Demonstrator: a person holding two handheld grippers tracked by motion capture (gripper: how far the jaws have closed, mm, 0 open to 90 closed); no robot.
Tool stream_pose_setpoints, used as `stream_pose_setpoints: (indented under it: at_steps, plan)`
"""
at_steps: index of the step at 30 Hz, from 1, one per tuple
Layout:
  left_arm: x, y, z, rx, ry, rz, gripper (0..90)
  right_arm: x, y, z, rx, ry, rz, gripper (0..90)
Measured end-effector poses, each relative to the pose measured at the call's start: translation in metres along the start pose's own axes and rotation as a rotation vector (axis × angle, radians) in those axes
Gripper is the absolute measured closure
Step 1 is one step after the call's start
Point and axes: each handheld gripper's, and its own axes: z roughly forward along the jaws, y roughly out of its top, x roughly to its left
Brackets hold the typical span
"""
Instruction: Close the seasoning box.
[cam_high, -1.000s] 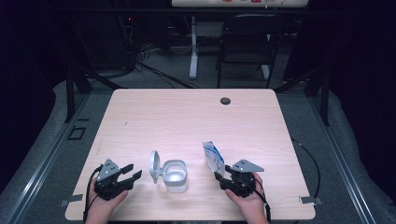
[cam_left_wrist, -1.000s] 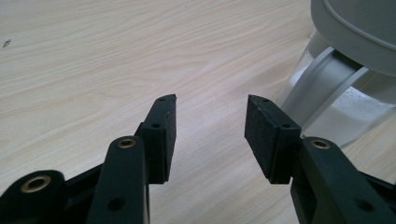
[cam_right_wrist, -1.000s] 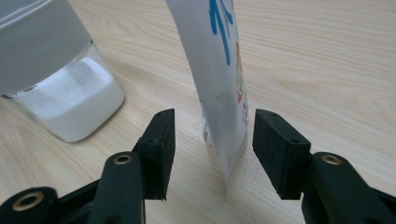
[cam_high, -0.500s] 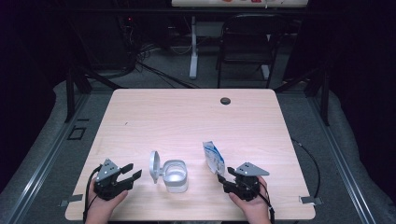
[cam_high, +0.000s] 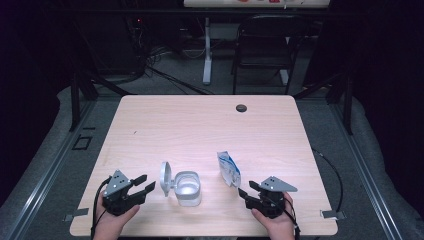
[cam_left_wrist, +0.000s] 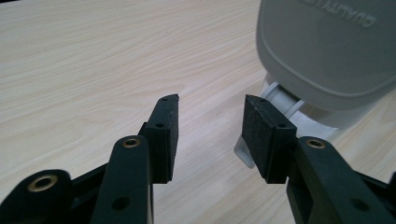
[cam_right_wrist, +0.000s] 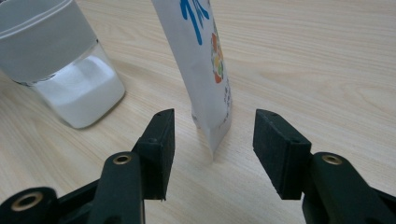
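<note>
A clear plastic container (cam_high: 188, 188) with white powder in its bottom stands near the table's front edge, its grey hinged lid (cam_high: 165, 177) swung open to the left. A white pouch with blue print (cam_high: 228, 168) stands upright to its right. My left gripper (cam_high: 148, 182) rests open just left of the lid; in the left gripper view the lid (cam_left_wrist: 327, 46) looms beyond its right jaw, and the left gripper (cam_left_wrist: 210, 121) holds nothing. My right gripper (cam_high: 246, 189) is open just in front of the pouch. In the right gripper view the pouch (cam_right_wrist: 205, 60) stands beyond the right gripper (cam_right_wrist: 212, 135), with the container (cam_right_wrist: 65, 60) to the left.
The light wooden table (cam_high: 200, 130) has a dark cable hole (cam_high: 241, 108) near its far edge. A black chair (cam_high: 265, 45) and cables stand on the floor beyond the table. Each gripper trails a cable off the front edge.
My right gripper has drifted slightly right and back toward the person, away from the pouch. The left gripper, container and pouch have not moved.
</note>
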Motion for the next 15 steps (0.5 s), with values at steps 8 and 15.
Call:
stream_pose_setpoints:
  at_steps: [8,15]
  plan:
    - [-0.007,0.011,-0.006,-0.033,-0.034,0.005,70.5,-0.004,-0.004,-0.004,0.003,-0.010,-0.006,48.4]
    - [-0.014,0.019,-0.004,-0.041,-0.054,0.022,75.9,-0.007,-0.008,-0.006,0.007,-0.015,-0.001,48.2]
